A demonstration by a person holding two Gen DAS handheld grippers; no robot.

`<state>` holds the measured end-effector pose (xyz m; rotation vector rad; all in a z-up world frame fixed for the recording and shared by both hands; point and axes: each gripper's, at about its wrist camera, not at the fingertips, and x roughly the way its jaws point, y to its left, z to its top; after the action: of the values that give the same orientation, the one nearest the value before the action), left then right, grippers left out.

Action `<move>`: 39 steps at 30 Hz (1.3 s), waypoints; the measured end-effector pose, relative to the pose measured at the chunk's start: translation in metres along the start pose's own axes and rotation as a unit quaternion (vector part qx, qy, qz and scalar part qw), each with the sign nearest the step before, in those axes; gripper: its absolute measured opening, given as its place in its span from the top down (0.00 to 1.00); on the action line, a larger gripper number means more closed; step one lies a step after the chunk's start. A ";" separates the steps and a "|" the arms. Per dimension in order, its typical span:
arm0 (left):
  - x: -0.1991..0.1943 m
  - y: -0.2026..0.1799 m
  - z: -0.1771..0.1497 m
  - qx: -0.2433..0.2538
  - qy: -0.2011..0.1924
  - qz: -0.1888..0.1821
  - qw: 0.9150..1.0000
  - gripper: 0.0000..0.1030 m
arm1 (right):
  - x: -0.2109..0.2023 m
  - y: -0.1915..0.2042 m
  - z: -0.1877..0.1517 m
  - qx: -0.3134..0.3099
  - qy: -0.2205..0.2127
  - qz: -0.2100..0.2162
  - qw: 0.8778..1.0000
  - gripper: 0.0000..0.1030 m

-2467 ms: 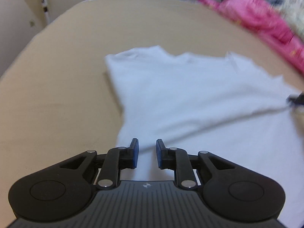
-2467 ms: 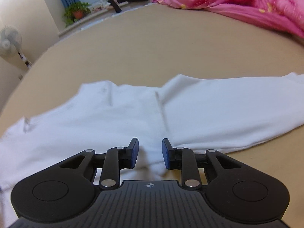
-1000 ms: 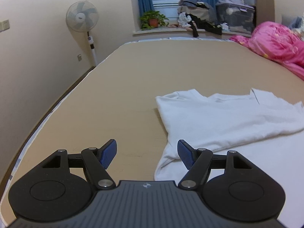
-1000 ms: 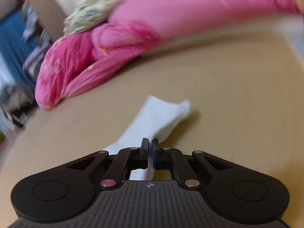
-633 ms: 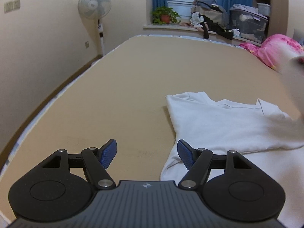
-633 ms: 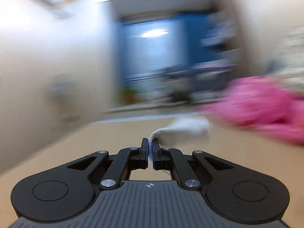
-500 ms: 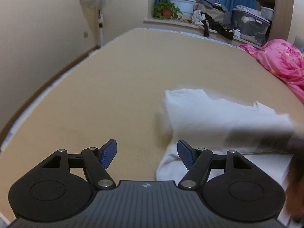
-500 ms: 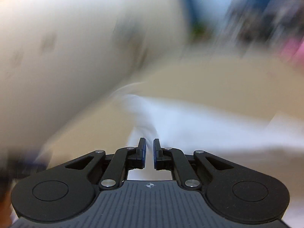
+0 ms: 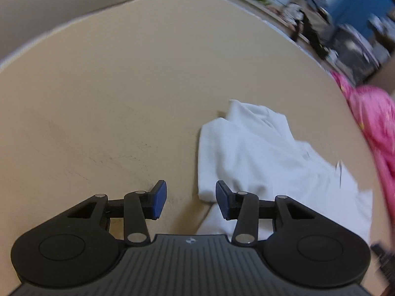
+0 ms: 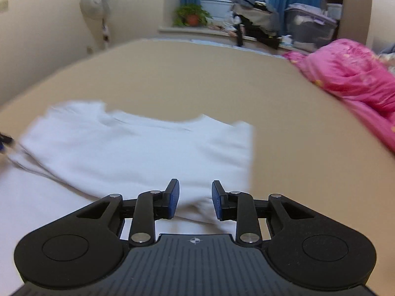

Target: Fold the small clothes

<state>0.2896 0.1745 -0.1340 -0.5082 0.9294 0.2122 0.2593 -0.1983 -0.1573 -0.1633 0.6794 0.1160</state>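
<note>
A small white shirt [image 9: 259,153] lies on the tan bed sheet [image 9: 111,98], with one part folded over the rest. My left gripper [image 9: 190,198] is open and empty, low over the sheet at the shirt's left edge. In the right wrist view the same shirt [image 10: 138,153] spreads out flat with its folded edge on the right. My right gripper [image 10: 193,198] is open and empty, just above the shirt's near fold. Nothing is between the jaws of either gripper.
A pink quilt [image 10: 350,74] is bunched along the right side of the bed, also in the left wrist view [image 9: 372,123]. A fan [image 10: 98,12], a potted plant [image 10: 191,16] and a heap of clothes and bins [image 10: 284,27] stand beyond the bed's far edge.
My right gripper carried a sleeve of the shirt across, then opened and let it go on the shirt. My left gripper stayed open and dropped nearer the shirt's left edge.
</note>
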 end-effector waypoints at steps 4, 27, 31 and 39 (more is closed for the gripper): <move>0.011 -0.002 -0.001 -0.001 0.010 -0.015 1.000 0.53 | 0.019 0.010 -0.024 -0.089 0.015 -0.020 0.996 0.66; -0.049 -0.061 -0.019 0.130 -0.096 0.021 0.987 0.86 | 0.001 -0.083 0.014 0.100 0.031 0.063 0.992 0.83; -0.033 -0.070 -0.023 0.152 -0.065 -0.006 0.986 0.84 | 0.009 -0.093 0.017 0.175 -0.038 0.086 0.980 0.71; -0.021 -0.074 -0.039 0.198 -0.051 0.030 0.978 0.64 | 0.050 -0.106 -0.022 0.267 0.066 0.014 0.961 0.58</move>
<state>0.2788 0.0916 -0.1123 -0.0998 0.8592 0.1021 0.3009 -0.3038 -0.1939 0.3608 0.8238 -0.0535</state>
